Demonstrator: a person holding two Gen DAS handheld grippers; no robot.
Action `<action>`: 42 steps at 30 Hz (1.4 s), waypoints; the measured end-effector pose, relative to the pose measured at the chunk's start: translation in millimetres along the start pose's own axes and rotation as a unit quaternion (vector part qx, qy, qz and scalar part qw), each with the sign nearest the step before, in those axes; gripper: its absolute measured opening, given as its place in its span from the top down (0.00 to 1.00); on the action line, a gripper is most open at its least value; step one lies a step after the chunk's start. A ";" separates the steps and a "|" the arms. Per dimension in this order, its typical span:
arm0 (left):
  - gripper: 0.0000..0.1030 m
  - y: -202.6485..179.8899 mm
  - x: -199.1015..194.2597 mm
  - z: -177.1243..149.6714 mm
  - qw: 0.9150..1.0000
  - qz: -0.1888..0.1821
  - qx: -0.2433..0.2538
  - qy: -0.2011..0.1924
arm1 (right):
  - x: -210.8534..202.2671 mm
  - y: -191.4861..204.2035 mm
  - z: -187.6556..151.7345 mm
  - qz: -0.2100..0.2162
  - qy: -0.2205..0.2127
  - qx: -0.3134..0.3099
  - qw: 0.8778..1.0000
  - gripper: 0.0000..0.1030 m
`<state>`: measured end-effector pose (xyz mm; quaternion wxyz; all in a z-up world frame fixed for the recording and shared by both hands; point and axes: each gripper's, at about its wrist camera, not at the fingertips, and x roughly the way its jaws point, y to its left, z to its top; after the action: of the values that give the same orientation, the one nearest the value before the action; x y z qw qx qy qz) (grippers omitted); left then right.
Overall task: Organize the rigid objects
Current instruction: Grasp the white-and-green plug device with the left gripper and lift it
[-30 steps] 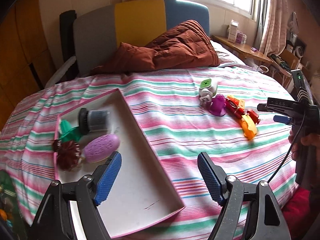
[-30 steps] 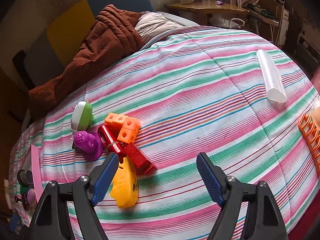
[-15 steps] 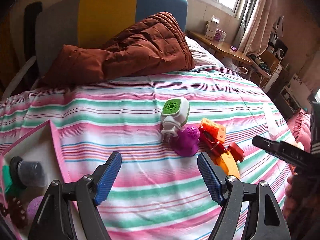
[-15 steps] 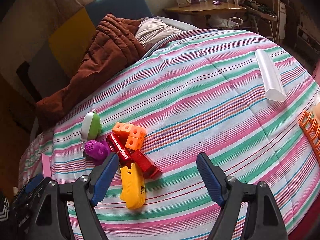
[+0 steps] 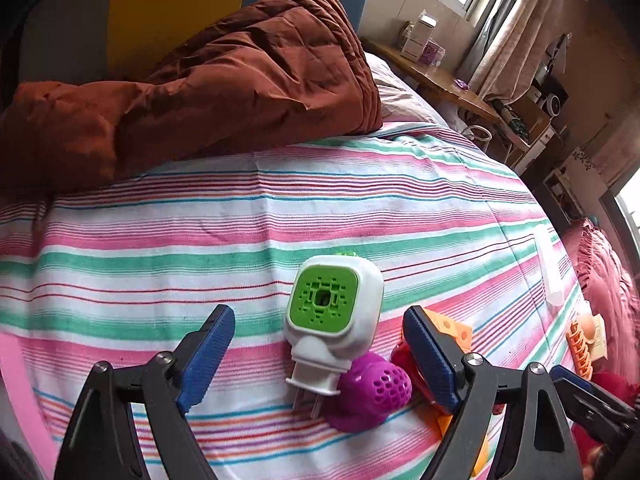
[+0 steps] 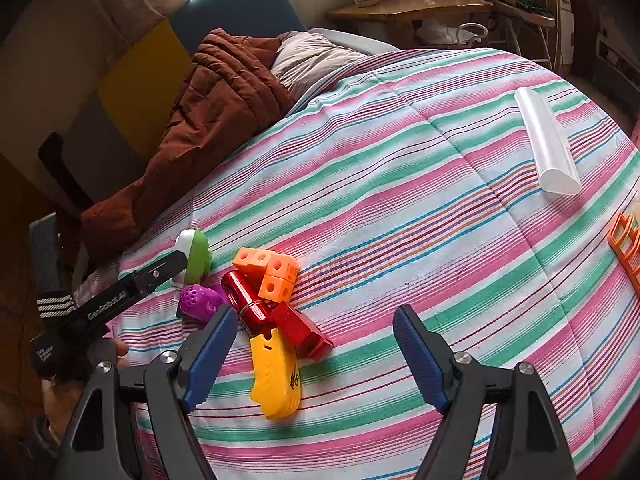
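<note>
Swung away from the pink tray, the left gripper (image 5: 316, 354) now frames the white-and-green plug-in device (image 5: 334, 312) on the striped bedspread (image 5: 200, 232), jaws opening, pads untouching. Right gripper (image 6: 316, 354) hangs spread, empty.

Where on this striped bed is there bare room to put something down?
Free: the broad stretch of striped bedspread between the brown quilt and the clear tube. Crowded: the toy cluster around the green-and-white plug-in and orange blocks.
</note>
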<state>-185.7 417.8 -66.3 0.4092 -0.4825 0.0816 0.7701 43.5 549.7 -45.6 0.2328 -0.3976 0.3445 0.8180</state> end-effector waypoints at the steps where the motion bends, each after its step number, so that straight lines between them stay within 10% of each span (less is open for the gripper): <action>1: 0.16 0.3 4.3 2.0 1.000 -0.003 0.001 0.002 | -0.1 0.2 0.2 0.002 0.001 0.000 1.000 0.21; 4: 0.19 1.7 20.5 6.1 1.000 -0.015 -0.002 0.016 | -0.1 1.3 0.4 0.004 0.000 -0.002 1.000 0.21; 7: 0.50 2.4 27.5 5.0 1.000 -0.009 0.003 0.019 | 0.4 1.7 0.5 0.000 0.000 -0.004 1.000 0.21; 21: 0.49 14.7 -32.1 -68.1 0.998 0.059 -0.015 0.021 | 4.4 -13.9 4.6 -0.015 0.004 0.022 1.000 0.21; 42: 0.50 -52.9 -100.2 -225.4 0.992 0.083 0.093 -0.028 | 10.1 -17.6 1.2 0.008 0.025 0.026 0.999 0.28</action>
<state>24.3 279.6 -88.4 0.3889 -0.4119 0.1812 0.8039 48.6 563.2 -59.9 0.2278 -0.4086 0.3743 0.8006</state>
